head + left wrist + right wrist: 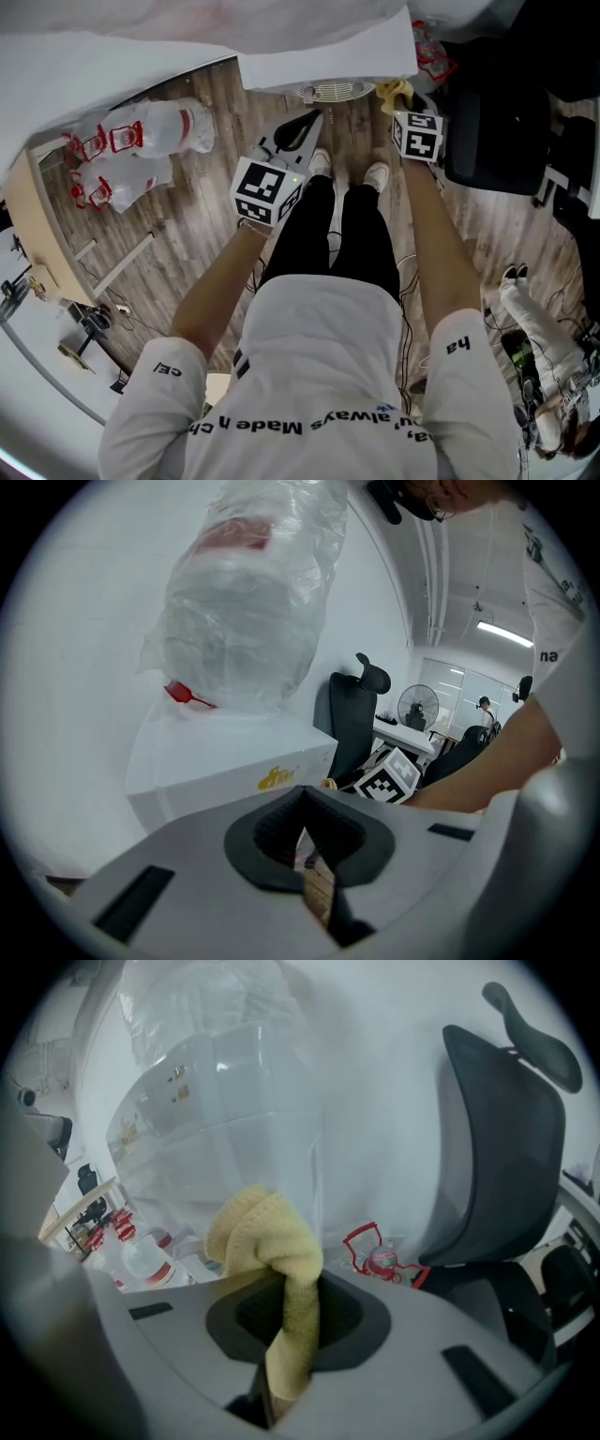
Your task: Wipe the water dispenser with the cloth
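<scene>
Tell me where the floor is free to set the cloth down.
Bare floor lies between the bagged water bottles and the water dispenser, left of the feet. The right is crowded: office chair, another person's legs.

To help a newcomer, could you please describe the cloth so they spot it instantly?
Find the white water dispenser ahead of the person's feet. By its right edge, the right gripper pinches the cloth: the only yellow, fluffy thing there.
</scene>
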`<state>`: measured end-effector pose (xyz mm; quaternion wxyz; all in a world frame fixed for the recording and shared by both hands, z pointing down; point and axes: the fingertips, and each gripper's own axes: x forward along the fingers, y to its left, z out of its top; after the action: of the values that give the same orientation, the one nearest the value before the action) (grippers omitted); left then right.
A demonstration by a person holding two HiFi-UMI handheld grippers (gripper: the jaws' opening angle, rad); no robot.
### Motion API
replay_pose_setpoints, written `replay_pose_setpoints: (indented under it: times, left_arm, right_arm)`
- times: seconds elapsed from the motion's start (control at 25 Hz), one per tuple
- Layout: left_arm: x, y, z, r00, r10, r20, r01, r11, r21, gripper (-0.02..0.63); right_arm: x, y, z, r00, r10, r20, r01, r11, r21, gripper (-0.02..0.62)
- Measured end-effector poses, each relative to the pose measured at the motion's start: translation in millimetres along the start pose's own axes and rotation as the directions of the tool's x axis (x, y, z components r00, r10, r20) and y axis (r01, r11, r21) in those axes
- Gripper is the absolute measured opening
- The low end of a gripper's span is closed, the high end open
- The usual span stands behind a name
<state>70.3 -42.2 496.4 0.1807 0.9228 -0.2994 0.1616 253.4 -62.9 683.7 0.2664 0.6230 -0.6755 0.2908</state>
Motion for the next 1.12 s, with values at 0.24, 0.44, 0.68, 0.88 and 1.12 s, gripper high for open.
replay_pose_setpoints:
  times: [0.24, 0.44, 0.68, 0.88, 1.12]
  left_arm:
    - [7, 0, -9, 1.0, 0.0, 0.003, 0.0, 1.0, 0.004, 0.017]
    - [14, -2, -18, 1.0, 0.007, 0.009, -0.007, 1.0, 0.006, 0.017]
    - [21, -3, -29, 1.0, 0.008, 0.016, -0.008, 1.0, 0.001, 0.017]
    - [32, -2, -43, 1.0, 0.013, 0.021, -0.013, 1.0, -0.001, 0.017]
    - [39, 5, -60, 1.0, 0.014, 0.016, -0.014, 1.0, -0.006, 0.017]
  right_arm:
    - [9, -1, -7, 1.0, 0.005, 0.002, -0.005, 1.0, 0.005, 0.057]
    - [16, -3, -14, 1.0, 0.012, 0.004, -0.012, 1.0, 0.001, 0.057]
    - [29, -5, -25, 1.0, 0.018, 0.008, -0.017, 1.0, -0.01, 0.057]
    - [39, -6, -32, 0.999, 0.033, 0.022, -0.032, 0.999, -0.008, 0.057]
    - [54, -3, -45, 0.999, 0.038, 0.014, -0.038, 0.999, -0.01, 0.057]
